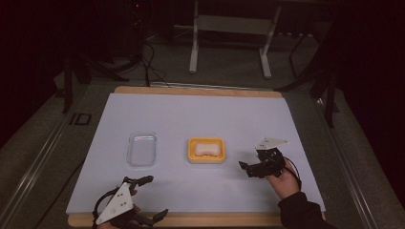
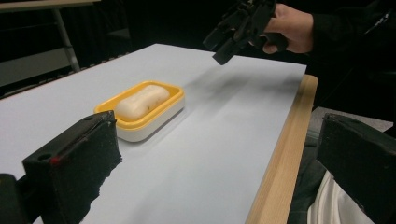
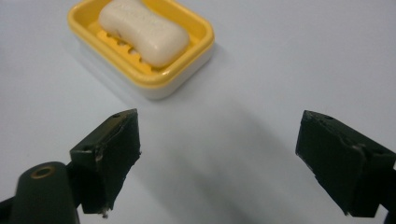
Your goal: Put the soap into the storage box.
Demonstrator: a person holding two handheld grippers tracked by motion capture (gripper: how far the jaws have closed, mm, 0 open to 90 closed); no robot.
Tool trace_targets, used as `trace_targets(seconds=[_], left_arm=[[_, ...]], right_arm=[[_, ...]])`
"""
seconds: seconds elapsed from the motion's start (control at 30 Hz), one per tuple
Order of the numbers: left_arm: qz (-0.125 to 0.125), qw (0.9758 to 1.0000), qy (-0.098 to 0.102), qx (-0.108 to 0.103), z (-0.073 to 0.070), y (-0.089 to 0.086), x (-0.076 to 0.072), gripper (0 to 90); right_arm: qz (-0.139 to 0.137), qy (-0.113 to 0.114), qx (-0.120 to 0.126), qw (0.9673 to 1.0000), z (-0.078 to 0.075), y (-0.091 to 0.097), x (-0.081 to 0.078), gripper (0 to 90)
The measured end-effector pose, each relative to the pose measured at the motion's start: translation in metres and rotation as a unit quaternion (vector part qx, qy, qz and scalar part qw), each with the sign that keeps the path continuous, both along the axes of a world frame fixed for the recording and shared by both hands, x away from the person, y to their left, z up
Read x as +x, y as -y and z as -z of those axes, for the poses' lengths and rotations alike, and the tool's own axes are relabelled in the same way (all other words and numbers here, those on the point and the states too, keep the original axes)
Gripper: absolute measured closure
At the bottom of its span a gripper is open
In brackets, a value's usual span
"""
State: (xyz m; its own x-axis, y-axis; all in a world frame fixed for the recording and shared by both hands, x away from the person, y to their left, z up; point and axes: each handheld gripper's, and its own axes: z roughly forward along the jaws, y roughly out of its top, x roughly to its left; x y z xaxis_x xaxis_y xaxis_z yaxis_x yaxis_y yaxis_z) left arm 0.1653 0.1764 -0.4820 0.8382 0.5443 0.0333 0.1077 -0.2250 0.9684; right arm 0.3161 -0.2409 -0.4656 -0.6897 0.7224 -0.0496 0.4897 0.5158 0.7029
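Note:
A yellow soap dish [image 1: 192, 158] with a white base sits near the middle of the pale mat, and a white bar of soap [image 1: 206, 148] lies in it. My right gripper [image 1: 247, 170] hovers just right of the dish, pointing toward it, open and empty. In the right gripper view the soap [image 3: 144, 30] and dish [image 3: 154, 79] lie ahead and to the left of the open right gripper [image 3: 219, 140]. My left gripper [image 1: 154, 198] rests at the front left edge, open with nothing between its jaws. In the left gripper view the dish [image 2: 159, 114] stands ahead of the left gripper [image 2: 217, 140].
A clear plastic lid or tray [image 1: 142, 149] lies left of the dish. The mat [image 1: 200, 114] covers a wooden board [image 1: 200, 90] whose edge shows at front and back. White table legs [image 1: 193, 47] stand on the floor beyond. The other hand and its right gripper [image 2: 236, 30] appear far off.

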Motion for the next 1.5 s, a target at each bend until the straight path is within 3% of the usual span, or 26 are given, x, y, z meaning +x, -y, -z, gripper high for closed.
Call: trace_targets(seconds=[0.2,0.37,0.77,1.0,1.5], left_arm=[[0.000,1.0000,0.000,0.000,0.000,0.000,0.000,0.0],[0.002,1.0000,0.001,-0.001,-0.001,0.000,0.000,0.0],[0.003,1.0000,0.001,0.002,-0.001,0.001,0.000,0.0],[0.003,1.0000,0.000,0.003,-0.001,0.002,0.000,0.0],[0.006,1.0000,-0.001,0.003,-0.001,0.004,0.000,0.1]], right_arm=[[0.007,0.000,0.010,0.9999,0.001,0.007,-0.012,13.4],[0.014,0.011,0.001,0.9998,0.006,0.006,-0.021,13.4],[0.026,0.026,0.004,0.9993,0.009,0.011,-0.040,13.4],[0.031,0.038,0.009,0.9988,0.010,0.012,-0.040,13.5],[0.031,0.030,0.021,0.9989,0.014,0.013,-0.033,13.5]])
